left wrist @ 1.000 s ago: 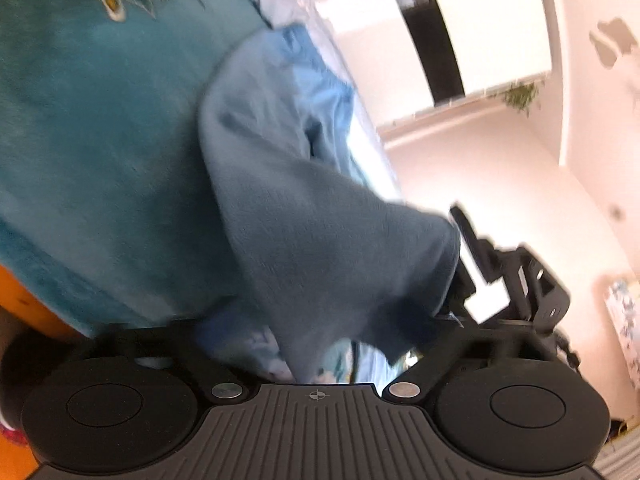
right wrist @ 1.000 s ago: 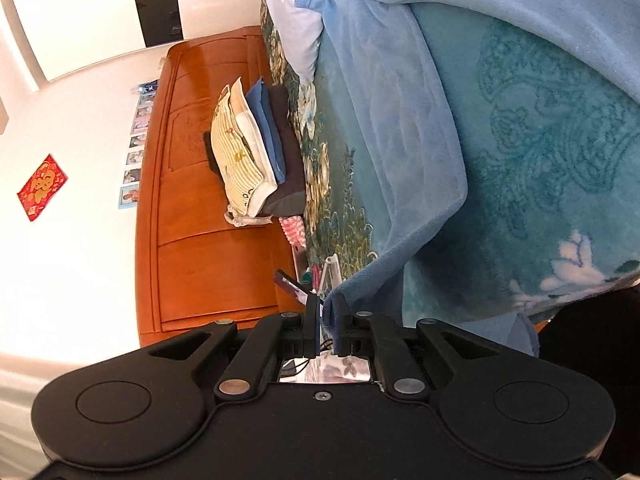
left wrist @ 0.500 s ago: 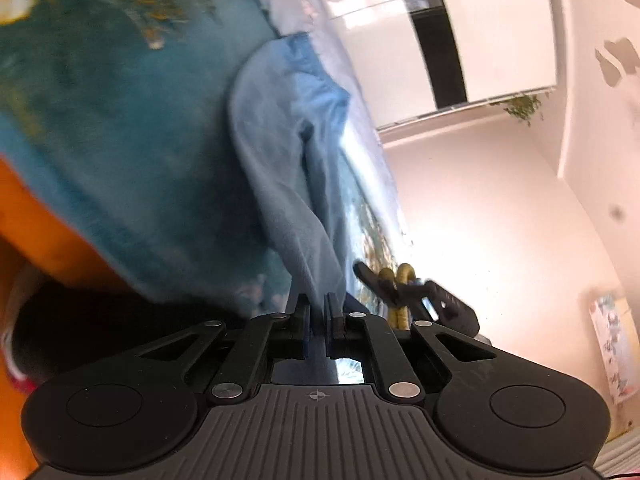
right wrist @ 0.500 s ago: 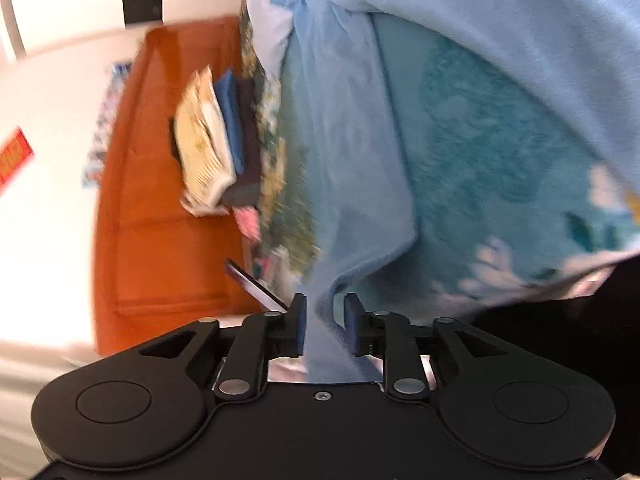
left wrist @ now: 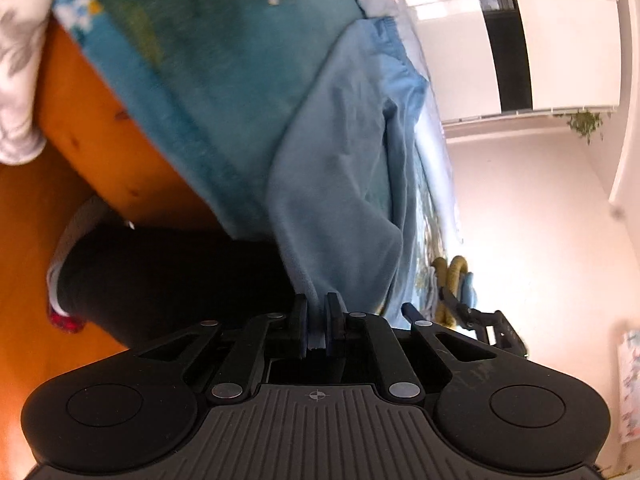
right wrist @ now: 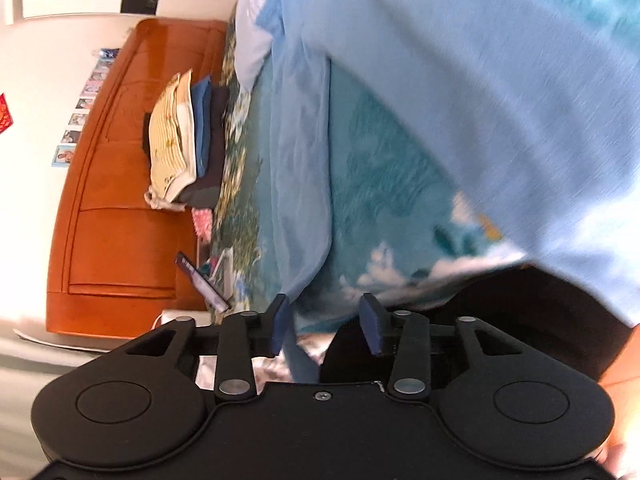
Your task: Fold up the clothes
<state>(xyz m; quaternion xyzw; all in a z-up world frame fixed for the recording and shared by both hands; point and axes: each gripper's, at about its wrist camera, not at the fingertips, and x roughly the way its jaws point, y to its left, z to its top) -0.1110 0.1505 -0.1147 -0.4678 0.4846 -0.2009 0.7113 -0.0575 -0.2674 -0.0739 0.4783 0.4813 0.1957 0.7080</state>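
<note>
A light blue garment (left wrist: pixel 340 184) lies across the teal flowered blanket (left wrist: pixel 224 80) and hangs over the bed's edge. My left gripper (left wrist: pixel 318 320) is shut on its hanging edge, and the cloth shows pinched between the pads. In the right wrist view the same garment (right wrist: pixel 500 80) fills the upper right, and a narrow part (right wrist: pixel 304 168) runs down towards my right gripper (right wrist: pixel 326 326). Its jaws are opening. The cloth's end hangs beside the left fingertip (right wrist: pixel 280 322), and neither pad presses on it.
A wooden headboard (right wrist: pixel 120 220) carries a stack of folded clothes (right wrist: pixel 184 140) beside the bed. A white pillow (right wrist: pixel 252 40) lies at the bed's head. A person's dark trouser leg (left wrist: pixel 160 280) stands against the wooden bed frame (left wrist: pixel 100 140). Pale walls lie beyond.
The left gripper, open a second ago, has shut on the garment's edge. The right gripper was shut and has spread its jaws off the cloth. Both have shifted along the bed's edge.
</note>
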